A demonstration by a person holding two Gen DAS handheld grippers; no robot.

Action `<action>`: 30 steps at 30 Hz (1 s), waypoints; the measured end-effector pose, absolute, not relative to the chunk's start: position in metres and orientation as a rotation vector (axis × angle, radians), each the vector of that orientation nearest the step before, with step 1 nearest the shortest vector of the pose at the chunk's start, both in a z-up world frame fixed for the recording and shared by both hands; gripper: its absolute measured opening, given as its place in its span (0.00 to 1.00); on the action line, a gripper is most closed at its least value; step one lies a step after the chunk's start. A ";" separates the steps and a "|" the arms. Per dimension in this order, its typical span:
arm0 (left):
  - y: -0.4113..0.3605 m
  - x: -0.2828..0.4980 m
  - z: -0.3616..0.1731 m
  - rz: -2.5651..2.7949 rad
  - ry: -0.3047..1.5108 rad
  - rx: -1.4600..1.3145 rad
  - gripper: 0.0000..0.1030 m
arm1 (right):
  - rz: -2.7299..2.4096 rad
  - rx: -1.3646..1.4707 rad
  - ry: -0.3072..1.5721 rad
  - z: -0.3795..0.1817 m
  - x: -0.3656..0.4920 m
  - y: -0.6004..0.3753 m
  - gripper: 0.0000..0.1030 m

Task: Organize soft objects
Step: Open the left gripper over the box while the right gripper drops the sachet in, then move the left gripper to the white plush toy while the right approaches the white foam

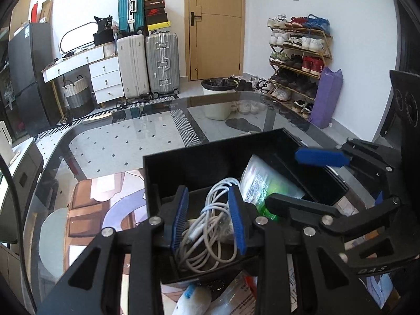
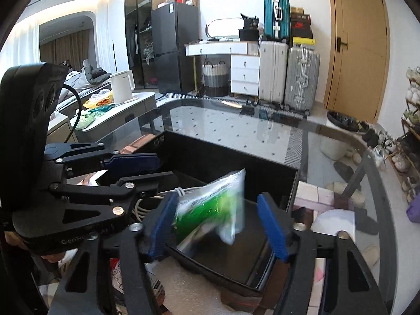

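Left gripper [image 1: 210, 220] part open, jaws straddling coiled white cable [image 1: 210, 236] inside black rectangular box [image 1: 183, 165]. Right gripper [image 2: 220, 223] wide open around clear green-printed plastic bag [image 2: 223, 199], same box; grip on neither evident.

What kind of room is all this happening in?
Most likely a lived-in home, near the entrance: a shoe rack full of sneakers stands beside a wooden door, suitcases are stacked against the wall, and a fridge stands further along.
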State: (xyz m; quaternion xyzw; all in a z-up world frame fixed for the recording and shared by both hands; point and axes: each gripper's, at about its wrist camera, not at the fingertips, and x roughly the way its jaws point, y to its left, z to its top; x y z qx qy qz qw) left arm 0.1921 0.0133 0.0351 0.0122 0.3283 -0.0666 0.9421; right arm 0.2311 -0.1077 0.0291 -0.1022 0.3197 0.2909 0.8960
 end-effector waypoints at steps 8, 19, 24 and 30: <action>0.014 0.161 0.060 -0.180 0.586 0.026 0.71 | 0.563 -0.153 0.611 0.050 0.205 -0.135 0.99; 0.034 0.114 0.064 -0.143 0.537 -0.009 1.00 | 0.522 -0.101 0.675 0.051 0.159 -0.167 0.99; 0.042 0.100 0.060 -0.107 0.546 0.000 1.00 | 0.497 -0.096 0.701 0.044 0.146 -0.173 0.99; 0.054 0.093 0.052 -0.082 0.564 -0.012 1.00 | 0.485 -0.085 0.737 0.035 0.143 -0.175 0.99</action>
